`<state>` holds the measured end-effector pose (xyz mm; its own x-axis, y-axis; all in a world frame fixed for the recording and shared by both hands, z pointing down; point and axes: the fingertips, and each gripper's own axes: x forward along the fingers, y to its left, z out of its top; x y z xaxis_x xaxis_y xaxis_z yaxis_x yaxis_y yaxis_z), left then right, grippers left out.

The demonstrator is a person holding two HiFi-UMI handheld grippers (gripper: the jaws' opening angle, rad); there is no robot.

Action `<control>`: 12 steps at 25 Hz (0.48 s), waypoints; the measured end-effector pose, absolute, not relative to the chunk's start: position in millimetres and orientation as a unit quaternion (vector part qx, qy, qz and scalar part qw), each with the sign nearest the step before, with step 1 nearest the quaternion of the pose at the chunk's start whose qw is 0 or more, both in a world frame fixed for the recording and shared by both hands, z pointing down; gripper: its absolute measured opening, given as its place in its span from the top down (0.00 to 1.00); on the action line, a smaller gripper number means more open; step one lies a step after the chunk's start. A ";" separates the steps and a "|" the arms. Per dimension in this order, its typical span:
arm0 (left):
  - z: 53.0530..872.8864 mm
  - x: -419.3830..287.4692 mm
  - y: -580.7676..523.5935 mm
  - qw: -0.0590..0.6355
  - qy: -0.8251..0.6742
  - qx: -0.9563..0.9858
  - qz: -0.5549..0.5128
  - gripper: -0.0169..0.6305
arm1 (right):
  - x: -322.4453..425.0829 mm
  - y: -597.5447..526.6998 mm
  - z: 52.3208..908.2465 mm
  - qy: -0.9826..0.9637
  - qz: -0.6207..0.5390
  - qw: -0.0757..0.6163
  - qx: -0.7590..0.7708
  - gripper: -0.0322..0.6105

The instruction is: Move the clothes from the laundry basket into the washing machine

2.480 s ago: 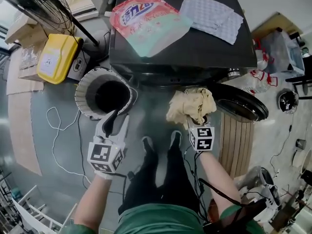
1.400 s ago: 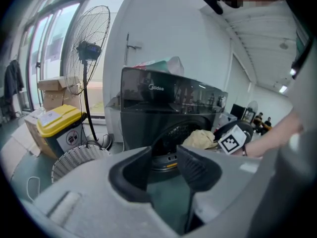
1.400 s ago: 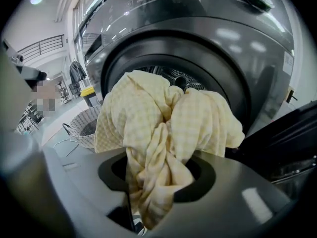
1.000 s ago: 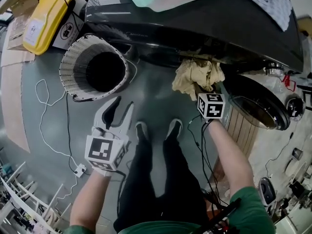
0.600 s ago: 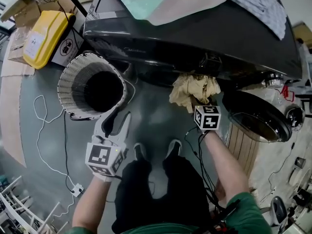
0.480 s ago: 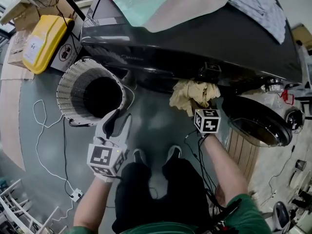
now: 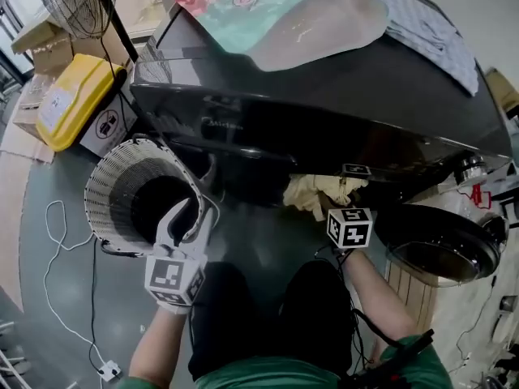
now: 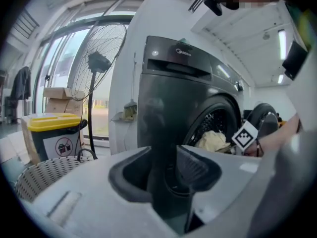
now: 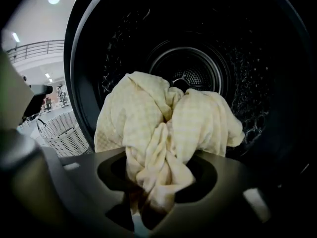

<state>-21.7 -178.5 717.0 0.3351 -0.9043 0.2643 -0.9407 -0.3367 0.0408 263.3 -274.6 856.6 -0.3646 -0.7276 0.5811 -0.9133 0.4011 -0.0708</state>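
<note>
A pale yellow checked cloth [image 9: 168,133] is bunched between the jaws of my right gripper [image 9: 156,192], which is shut on it. The cloth hangs at the mouth of the dark washing machine drum [image 9: 198,68]. In the head view the cloth [image 7: 312,191] sits just under the machine's front edge, ahead of my right gripper [image 7: 331,205]. My left gripper [image 7: 185,217] is open and empty over the near rim of the white woven laundry basket [image 7: 113,193]. The basket's inside looks dark; what it holds is hidden. In the left gripper view my left gripper [image 8: 166,170] faces the washing machine [image 8: 168,98].
The round machine door [image 7: 438,245] stands open at the right. A detergent bag [image 7: 284,14] and a folded cloth [image 7: 430,31] lie on the machine top. A yellow bin [image 7: 69,100] and a standing fan [image 8: 99,58] are left of the basket. A cable [image 7: 57,250] trails on the floor.
My right gripper has carried the yellow cloth down and forward to the drum opening. My left gripper has sunk and moved over the basket's near rim. The head view has lowered toward the machine.
</note>
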 end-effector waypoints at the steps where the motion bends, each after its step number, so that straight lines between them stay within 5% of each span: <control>1: 722.7 -26.1 -182.8 0.078 -0.571 0.811 0.094 0.73 | 264.0 -282.6 858.3 -0.805 0.187 0.231 0.513 0.65; 12: 733.4 -99.7 -201.7 0.044 -0.632 0.771 0.059 0.73 | 265.1 -311.2 887.5 -0.801 0.196 0.236 0.514 0.64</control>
<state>-99.7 -201.7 733.4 0.1935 -0.9702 0.1460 -0.9805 -0.1965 -0.0065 265.1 -311.2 887.5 -0.3601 -0.7309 0.5798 -0.9160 0.3947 -0.0713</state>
